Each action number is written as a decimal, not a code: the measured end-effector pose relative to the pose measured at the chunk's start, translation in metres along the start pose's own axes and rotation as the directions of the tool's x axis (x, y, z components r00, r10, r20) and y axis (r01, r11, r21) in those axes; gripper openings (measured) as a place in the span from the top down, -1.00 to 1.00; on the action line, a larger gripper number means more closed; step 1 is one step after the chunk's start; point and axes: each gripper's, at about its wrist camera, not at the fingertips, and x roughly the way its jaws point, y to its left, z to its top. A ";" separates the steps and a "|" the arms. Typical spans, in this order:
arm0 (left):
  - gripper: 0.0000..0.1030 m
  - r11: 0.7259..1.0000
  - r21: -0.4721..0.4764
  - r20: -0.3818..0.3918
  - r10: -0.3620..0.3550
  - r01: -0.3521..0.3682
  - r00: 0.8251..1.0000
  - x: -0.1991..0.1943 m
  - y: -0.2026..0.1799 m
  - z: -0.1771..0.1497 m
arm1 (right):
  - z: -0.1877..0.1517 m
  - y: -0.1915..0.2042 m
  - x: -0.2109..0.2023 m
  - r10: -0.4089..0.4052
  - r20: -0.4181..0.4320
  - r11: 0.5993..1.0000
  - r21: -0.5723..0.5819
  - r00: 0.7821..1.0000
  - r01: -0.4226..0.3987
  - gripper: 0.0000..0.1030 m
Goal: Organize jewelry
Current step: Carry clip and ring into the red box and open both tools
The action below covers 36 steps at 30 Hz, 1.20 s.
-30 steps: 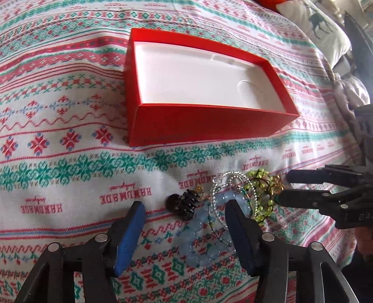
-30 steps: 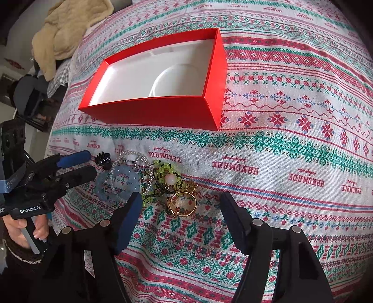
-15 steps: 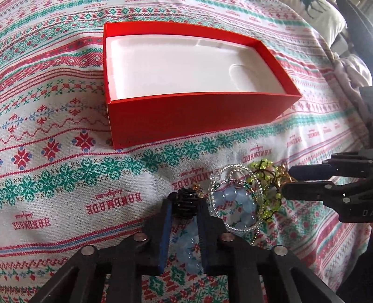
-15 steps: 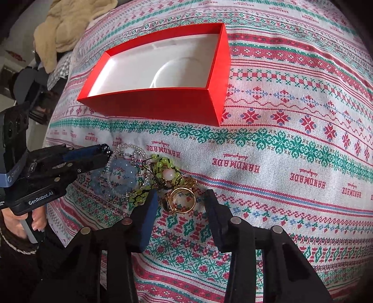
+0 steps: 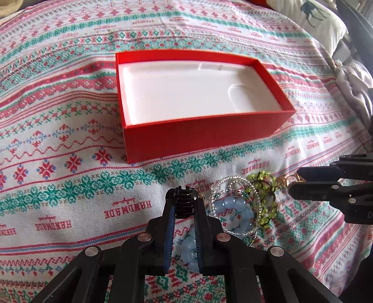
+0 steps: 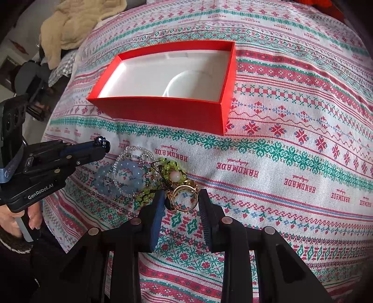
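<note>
My left gripper [image 5: 184, 205] is shut on a small black bead ornament [image 5: 184, 203] and holds it just above the cloth; it also shows in the right wrist view [image 6: 101, 142]. My right gripper [image 6: 180, 200] has closed around a gold ring [image 6: 185, 198] that lies on the cloth, both pads touching it. Between them lie a pale blue bead bracelet [image 5: 235, 209], a clear bead strand [image 5: 229, 186] and a green bead piece [image 5: 263, 193]. The open red box [image 5: 202, 137] with a white inside stands behind them, with nothing in it.
A patterned red, green and white cloth [image 5: 70, 191] covers the soft surface. A deer-print pillow [image 5: 310, 16] lies at the far right, a beige blanket [image 6: 77, 21] at the far left.
My left gripper closed on the black ornament and lifted it a little. My right gripper moved forward and narrowed around the gold ring.
</note>
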 end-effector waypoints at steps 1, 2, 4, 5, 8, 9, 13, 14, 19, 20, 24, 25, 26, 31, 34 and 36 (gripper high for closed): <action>0.80 1.000 -0.002 0.010 0.002 -0.002 1.000 -0.003 -0.001 0.000 | 0.001 0.000 -0.003 -0.001 0.010 1.000 0.002 1.000 0.001 0.38; 0.80 1.000 -0.002 0.022 0.007 -0.007 1.000 -0.007 -0.001 0.001 | 0.002 0.001 -0.006 -0.002 0.021 1.000 0.005 1.000 0.002 0.38; 0.80 1.000 0.000 0.048 0.017 -0.017 0.999 -0.015 -0.003 0.002 | 0.005 0.001 -0.013 0.000 0.044 1.000 0.012 0.999 0.000 0.38; 0.80 1.000 -0.002 0.062 0.022 -0.022 0.998 -0.019 -0.003 0.003 | 0.007 0.002 -0.016 0.000 0.058 1.000 0.016 0.998 -0.001 0.38; 0.80 0.999 -0.007 0.103 0.040 -0.039 0.994 -0.029 -0.006 0.007 | 0.011 0.005 -0.027 0.005 0.102 1.000 0.023 0.995 -0.007 0.38; 0.80 0.999 -0.009 0.117 0.045 -0.044 0.992 -0.032 -0.006 0.009 | 0.013 0.006 -0.030 0.006 0.117 1.000 0.025 0.993 -0.009 0.38; 0.80 0.998 -0.025 0.165 0.063 -0.060 0.984 -0.043 -0.007 0.016 | 0.020 0.007 -0.036 0.008 0.163 0.999 0.044 0.987 -0.015 0.38; 0.80 0.998 -0.029 0.175 0.068 -0.064 0.982 -0.044 -0.008 0.018 | 0.023 0.009 -0.036 0.005 0.172 0.999 0.048 0.985 -0.014 0.38; 0.80 0.995 -0.044 0.213 0.095 -0.088 0.972 -0.041 -0.012 0.031 | 0.035 0.010 -0.041 -0.005 0.226 0.998 0.062 0.974 -0.009 0.38; 0.80 0.995 -0.047 0.220 0.101 -0.093 0.970 -0.038 -0.012 0.034 | 0.038 0.009 -0.042 -0.008 0.238 0.998 0.066 0.971 -0.007 0.38; 0.80 0.993 -0.062 0.248 0.113 -0.101 0.962 -0.030 -0.011 0.044 | 0.052 0.006 -0.040 -0.028 0.283 0.997 0.079 0.959 0.006 0.38; 0.80 0.993 -0.061 0.253 0.115 -0.103 0.961 -0.027 -0.011 0.046 | 0.055 0.005 -0.038 -0.028 0.291 0.996 0.084 0.956 0.004 0.38; 0.80 0.993 -0.058 0.258 0.116 -0.104 0.959 -0.024 -0.011 0.047 | 0.057 0.003 -0.037 -0.029 0.297 0.996 0.089 0.955 0.002 0.38; 0.80 0.992 -0.043 0.266 0.130 -0.123 0.955 -0.009 -0.012 0.052 | 0.066 -0.002 -0.024 -0.034 0.308 0.995 0.097 0.951 0.005 0.38; 0.80 0.991 -0.047 0.263 0.136 -0.128 0.955 -0.002 -0.009 0.054 | 0.068 -0.004 -0.020 -0.030 0.313 0.995 0.096 0.949 0.000 0.38; 0.80 0.990 -0.049 0.256 0.141 -0.133 0.956 0.002 -0.008 0.056 | 0.069 -0.005 -0.018 -0.033 0.315 0.996 0.092 0.948 0.004 0.38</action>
